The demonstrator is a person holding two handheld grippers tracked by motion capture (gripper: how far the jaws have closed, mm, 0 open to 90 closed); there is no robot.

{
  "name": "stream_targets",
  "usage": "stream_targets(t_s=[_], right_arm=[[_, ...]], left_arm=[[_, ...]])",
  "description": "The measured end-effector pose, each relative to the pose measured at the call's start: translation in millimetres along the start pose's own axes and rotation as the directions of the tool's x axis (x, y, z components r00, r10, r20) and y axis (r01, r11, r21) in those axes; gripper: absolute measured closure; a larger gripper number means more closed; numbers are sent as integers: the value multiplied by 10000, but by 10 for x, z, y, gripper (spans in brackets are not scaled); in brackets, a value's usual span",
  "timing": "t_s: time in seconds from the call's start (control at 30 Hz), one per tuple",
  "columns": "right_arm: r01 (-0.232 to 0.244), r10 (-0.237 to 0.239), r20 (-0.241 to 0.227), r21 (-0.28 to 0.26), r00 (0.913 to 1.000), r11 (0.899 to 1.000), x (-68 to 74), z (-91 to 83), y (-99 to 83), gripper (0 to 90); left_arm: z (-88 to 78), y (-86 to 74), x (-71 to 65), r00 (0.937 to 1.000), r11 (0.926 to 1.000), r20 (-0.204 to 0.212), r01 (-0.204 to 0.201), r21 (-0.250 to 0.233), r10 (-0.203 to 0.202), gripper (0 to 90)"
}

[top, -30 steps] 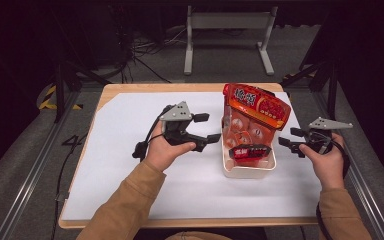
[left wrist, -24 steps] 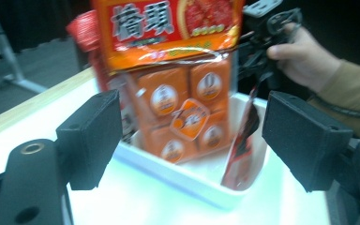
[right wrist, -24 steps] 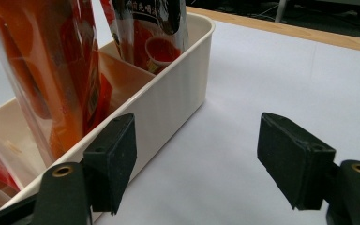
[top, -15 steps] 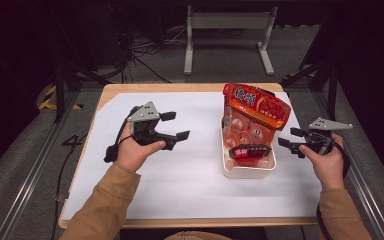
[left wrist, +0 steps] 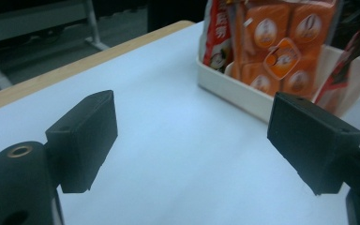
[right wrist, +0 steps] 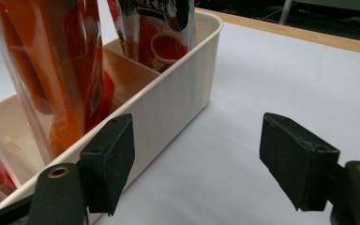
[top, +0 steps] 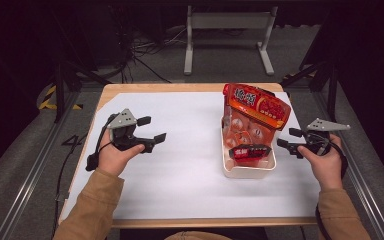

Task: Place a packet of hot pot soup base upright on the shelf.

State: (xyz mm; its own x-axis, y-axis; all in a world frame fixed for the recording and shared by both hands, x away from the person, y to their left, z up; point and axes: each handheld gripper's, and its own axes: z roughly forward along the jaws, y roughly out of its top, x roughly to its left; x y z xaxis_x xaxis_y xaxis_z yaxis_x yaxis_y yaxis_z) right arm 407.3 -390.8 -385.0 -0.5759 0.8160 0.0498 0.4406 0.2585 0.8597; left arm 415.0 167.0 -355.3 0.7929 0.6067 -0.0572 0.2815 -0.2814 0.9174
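Moved further left since earlier frame: left gripper, now well apart from cream bin, jaws apart, empty, over white sheet. Right gripper just beside bin's right wall, jaws apart, empty. Orange snack bags upright inside bin, right half of table.

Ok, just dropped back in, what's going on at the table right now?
A person sits at the white-topped table with tongs in each hand, and both are open and empty. The left tongs are held over bare table, well off to the left of the cream bin. The right tongs are close beside the bin's right wall. The bin holds snack packs: a big orange bag stands up out of it and a smaller red pack sits at the near end. Nothing is being gripped.
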Motion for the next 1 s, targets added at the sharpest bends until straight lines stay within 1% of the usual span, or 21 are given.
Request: stream_targets(t_s=[0.07, 0.1, 0.17, 0.2, 0.27, 0.33, 0.43, 0.5, 0.53, 0.57, 0.63, 0.67, 0.73, 0.77, 0.83, 0.9, 1.0], right_arm=[[14, -14, -25, 25, 10000, 10000, 7, 19, -8, 274], [14, -14, -25, 25, 10000, 10000, 7, 19, -8, 274], [30, -29, -71, 96, 10000, 9999, 10, 49, -24, 273], [60, -60, -72, 80, 10000, 9999, 9, 55, -27, 273], [65, -64, -101, 87, 9999, 9999, 10, 63, -33, 272], [82, -81, -93, 73, 9999, 9999, 6, 67, -39, 272], [91, -91, -88, 54, 9999, 9999, 1, 66, -45, 272], [77, -77, -65, 47, 9999, 10000, -2, 64, -50, 271], [72, -72, -60, 20, 10000, 10000, -5, 61, -54, 271], [68, -68, -53, 14, 10000, 10000, -7, 59, -56, 270], [57, -57, -41, 1, 10000, 10000, -11, 57, -61, 270], [52, -52, -41, -10, 10000, 10000, -11, 57, -62, 270], [56, -56, -36, -5, 10000, 10000, -11, 57, -64, 270], [54, -54, -36, -1, 10000, 10000, -12, 58, -66, 270], [56, -56, -26, 8, 10000, 10000, -14, 61, -67, 269], [61, -61, -25, 5, 10000, 10000, -13, 61, -67, 269], [68, -68, -30, -20, 10000, 10000, -9, 60, -61, 268]], left_arm=[[-7, -53, 32, 9998, 10000, -206, 10, 87, -9, 171], [-7, -53, 32, 9998, 10000, -206, 10, 87, -9, 170], [-9, -143, 85, 9992, 9995, -256, 299, 38, -298, 170], [-8, -171, 100, 9989, 9994, -318, 350, 78, -348, 170], [-4, -222, 124, 9981, 9989, -456, 427, 180, -419, 169], [10, -291, 159, 9977, 9983, -541, 420, 402, -398, 168], [22, -335, 185, 9971, 9973, -602, 497, 540, -465, 161], [40, -405, 228, 9965, 9964, -670, 534, 665, -490, 158], [43, -427, 242, 9962, 9959, -681, 585, 696, -538, 157], [43, -464, 259, 9949, 9941, -682, 789, 740, -739, 157], [38, -513, 287, 9932, 9929, -762, 941, 729, -886, 154], [33, -524, 295, 9924, 9918, -799, 1002, 797, -938, 151], [20, -560, 315, 9907, 9909, -830, 1142, 714, -1081, 149], [21, -576, 320, 9896, 9896, -857, 1223, 751, -1158, 151], [28, -592, 329, 9893, 9893, -933, 1203, 831, -1125, 153], [30, -593, 331, 9897, 9896, -904, 1184, 816, -1110, 153], [28, -582, 311, 9892, 9892, -831, 1267, 739, -1205, 155]])
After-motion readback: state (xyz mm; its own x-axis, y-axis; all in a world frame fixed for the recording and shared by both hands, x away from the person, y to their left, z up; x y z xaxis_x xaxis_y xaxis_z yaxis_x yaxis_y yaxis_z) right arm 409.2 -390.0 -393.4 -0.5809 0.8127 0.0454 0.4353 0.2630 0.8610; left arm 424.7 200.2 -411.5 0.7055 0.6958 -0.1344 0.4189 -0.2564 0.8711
